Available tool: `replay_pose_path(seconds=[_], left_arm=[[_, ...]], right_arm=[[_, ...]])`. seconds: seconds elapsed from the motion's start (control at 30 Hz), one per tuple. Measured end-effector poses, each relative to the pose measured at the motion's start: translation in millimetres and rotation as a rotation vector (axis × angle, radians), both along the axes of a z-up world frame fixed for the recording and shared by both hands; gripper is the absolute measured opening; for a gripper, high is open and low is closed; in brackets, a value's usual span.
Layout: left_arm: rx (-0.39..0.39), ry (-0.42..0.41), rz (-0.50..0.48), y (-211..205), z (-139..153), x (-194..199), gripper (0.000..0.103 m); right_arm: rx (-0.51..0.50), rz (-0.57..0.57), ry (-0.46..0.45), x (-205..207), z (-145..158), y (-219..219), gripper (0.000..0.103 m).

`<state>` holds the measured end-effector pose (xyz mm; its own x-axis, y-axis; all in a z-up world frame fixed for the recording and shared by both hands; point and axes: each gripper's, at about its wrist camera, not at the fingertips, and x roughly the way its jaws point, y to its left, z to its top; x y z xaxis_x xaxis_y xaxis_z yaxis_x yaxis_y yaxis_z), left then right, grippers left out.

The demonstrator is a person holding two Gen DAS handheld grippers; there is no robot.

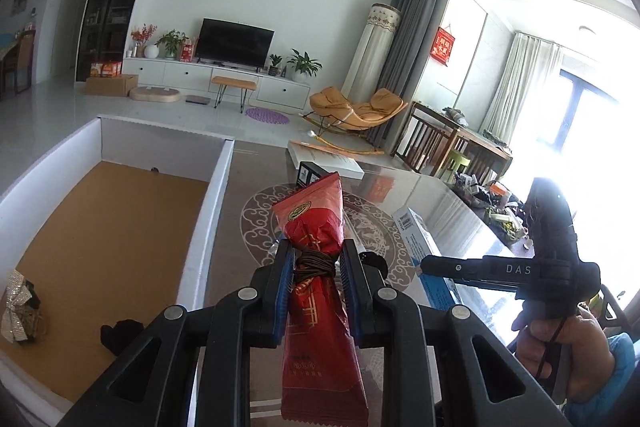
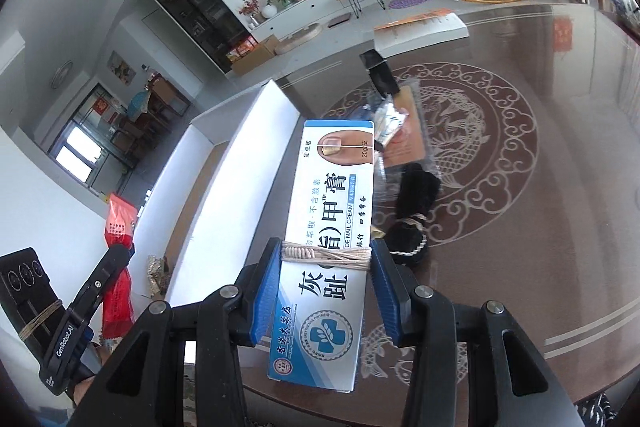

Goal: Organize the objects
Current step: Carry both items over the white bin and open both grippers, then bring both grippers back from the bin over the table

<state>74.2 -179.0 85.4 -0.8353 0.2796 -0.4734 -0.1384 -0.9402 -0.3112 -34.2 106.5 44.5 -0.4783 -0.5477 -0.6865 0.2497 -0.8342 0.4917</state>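
My left gripper [image 1: 316,267] is shut on a red foil packet [image 1: 316,227] tied with brown cord, held up above the glass table. My right gripper [image 2: 326,259] is shut on a white-and-blue nail cream box [image 2: 340,179] bound with beige string, also lifted off the table. In the left wrist view the right gripper [image 1: 426,267] shows at the right with the nail cream box [image 1: 416,231] and a person's hand [image 1: 560,347] behind it. The right wrist view shows the left gripper [image 2: 120,255] and red packet [image 2: 120,223] at the lower left.
A white-walled box [image 1: 216,195] with a brown floor stands to the left and holds a silver bow bundle [image 1: 20,311] and a black item [image 1: 120,335]. On the table lie a black bundle [image 2: 412,211], a silver sachet [image 2: 388,123], an orange packet [image 2: 408,143] and a black box [image 2: 380,75].
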Motion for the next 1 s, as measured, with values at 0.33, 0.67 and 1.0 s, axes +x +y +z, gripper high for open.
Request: replay_pose_path(seconds=[0.33, 0.67, 1.0], left_arm=[[-0.130, -0.117, 0.239, -132, 4, -22, 0.023], [-0.142, -0.520, 0.478, -216, -87, -48, 0.081], [-0.118, -0.369, 0.444, -147, -67, -44, 0.081]], right_arm=[[-0.026, 0.317, 0.074, -3, 45, -198, 0.044], [0.172, 0.470, 0.097, -4, 4, -316, 0.079], [0.271, 0.241, 0.219, -13, -20, -192, 0.089]])
